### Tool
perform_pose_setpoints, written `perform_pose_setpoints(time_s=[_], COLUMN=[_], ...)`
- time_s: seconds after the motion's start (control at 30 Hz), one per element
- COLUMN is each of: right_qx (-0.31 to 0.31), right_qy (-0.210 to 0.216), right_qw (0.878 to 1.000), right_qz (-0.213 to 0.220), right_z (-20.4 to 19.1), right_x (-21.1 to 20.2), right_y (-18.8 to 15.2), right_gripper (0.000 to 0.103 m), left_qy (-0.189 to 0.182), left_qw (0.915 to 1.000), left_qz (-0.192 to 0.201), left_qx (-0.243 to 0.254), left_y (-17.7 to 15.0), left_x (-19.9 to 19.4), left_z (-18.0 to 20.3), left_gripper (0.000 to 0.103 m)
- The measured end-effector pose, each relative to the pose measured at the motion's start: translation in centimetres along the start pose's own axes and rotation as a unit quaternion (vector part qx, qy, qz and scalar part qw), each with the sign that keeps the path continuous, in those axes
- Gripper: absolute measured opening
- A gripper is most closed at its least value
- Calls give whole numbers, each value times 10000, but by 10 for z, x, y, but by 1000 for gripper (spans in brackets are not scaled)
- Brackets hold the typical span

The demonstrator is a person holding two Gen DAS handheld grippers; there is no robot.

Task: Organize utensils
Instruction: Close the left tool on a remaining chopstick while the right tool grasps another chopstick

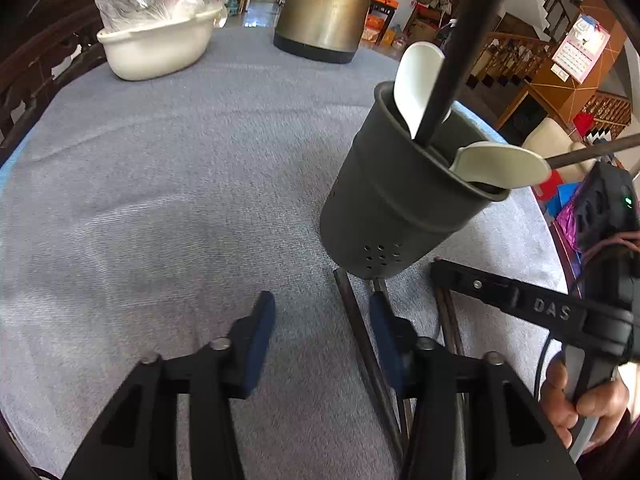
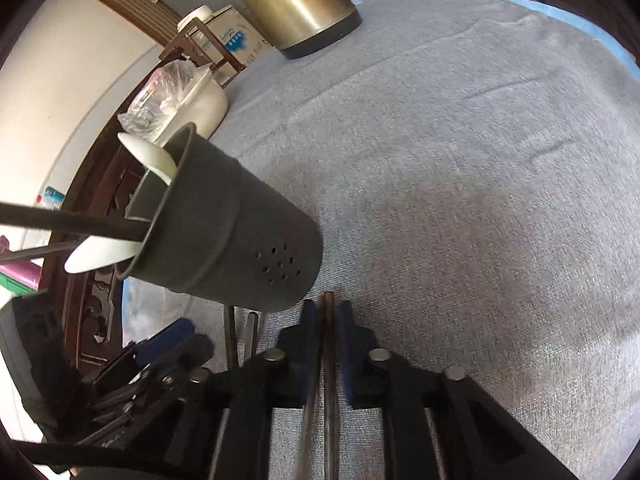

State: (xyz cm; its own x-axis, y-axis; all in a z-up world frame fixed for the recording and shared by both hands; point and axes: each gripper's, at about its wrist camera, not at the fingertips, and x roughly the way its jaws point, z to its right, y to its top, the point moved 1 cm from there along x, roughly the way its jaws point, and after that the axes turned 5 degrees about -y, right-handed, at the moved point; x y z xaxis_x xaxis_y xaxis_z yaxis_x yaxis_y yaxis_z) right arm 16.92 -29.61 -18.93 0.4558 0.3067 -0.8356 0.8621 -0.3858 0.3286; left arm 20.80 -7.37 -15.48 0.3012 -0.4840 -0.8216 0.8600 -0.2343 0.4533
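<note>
Showing only rightward: chopsticks (image 2: 326, 344) clamped.

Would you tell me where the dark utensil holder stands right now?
The dark utensil holder stands on the grey cloth, right of centre in the left wrist view, just beyond the chopsticks lying at its base.

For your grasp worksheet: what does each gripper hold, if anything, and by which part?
The right gripper is clamped on a pair of dark chopsticks, near one end. The left gripper is open, holding nothing.
</note>
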Motion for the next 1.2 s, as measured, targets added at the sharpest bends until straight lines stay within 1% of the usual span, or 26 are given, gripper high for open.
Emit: perform_pose_setpoints(time_s=[0.07, 0.13, 0.17, 0.23, 0.4, 0.47, 0.53, 0.6, 0.67, 0.73, 0.8, 0.97, 1.1, 1.2], right_qx=[-16, 83, 114, 166, 414, 488, 561, 631, 663, 617, 514, 123, -165, -511], right_qy=[-15, 51, 34, 59, 265, 255, 266, 230, 306, 276, 252, -11, -313, -655], right_qw=[10000, 9999, 9999, 9997, 9985, 9980, 9975, 9973, 9972, 9977, 9983, 9998, 9992, 9963], right_qz=[43, 84, 122, 150, 257, 306, 337, 282, 153, -29, -86, -148, -190, -221], right_z=[1, 6, 9, 16, 30, 36, 42, 45, 45, 40, 35, 20, 9, -4], right_x=[-1, -5, -8, -12, -21, -26, -29, -29, -28, -25, -23, -20, -18, -11], right_y=[-1, -1, -1, -1, 1, 0, 0, 1, 1, 0, -1, -8, -7, -3], right_gripper=[7, 7, 7, 7, 7, 7, 7, 10, 10, 11, 12, 12, 12, 13], left_qy=[-35, -25, -37, -78, -91, -103, -104, -94, -77, -41, -33, -59, -109, -126], left_qw=[10000, 10000, 9999, 9998, 9997, 9998, 9999, 9998, 9998, 9997, 9995, 9989, 9990, 9991], left_qz=[-30, -68, -84, -110, -64, -26, 3, 39, 65, 62, 57, -133, -239, -273], left_qx=[7, 51, 71, 120, 221, 174, 136, 155, 196, 249, 313, 446, 364, 312], left_y=[3, 6, 7, 9, 11, 13, 8, 9, 4, 5, 6, 6, 10, 11], left_x=[5, 11, 13, 18, 22, 22, 17, 13, 6, 3, -3, 1, 11, 18], left_z=[2, 6, 6, 10, 16, 15, 14, 12, 11, 10, 3, 6, 9, 7], left_gripper=[39, 29, 27, 14, 14, 14, 14, 14, 14, 14, 14, 14, 14, 14])
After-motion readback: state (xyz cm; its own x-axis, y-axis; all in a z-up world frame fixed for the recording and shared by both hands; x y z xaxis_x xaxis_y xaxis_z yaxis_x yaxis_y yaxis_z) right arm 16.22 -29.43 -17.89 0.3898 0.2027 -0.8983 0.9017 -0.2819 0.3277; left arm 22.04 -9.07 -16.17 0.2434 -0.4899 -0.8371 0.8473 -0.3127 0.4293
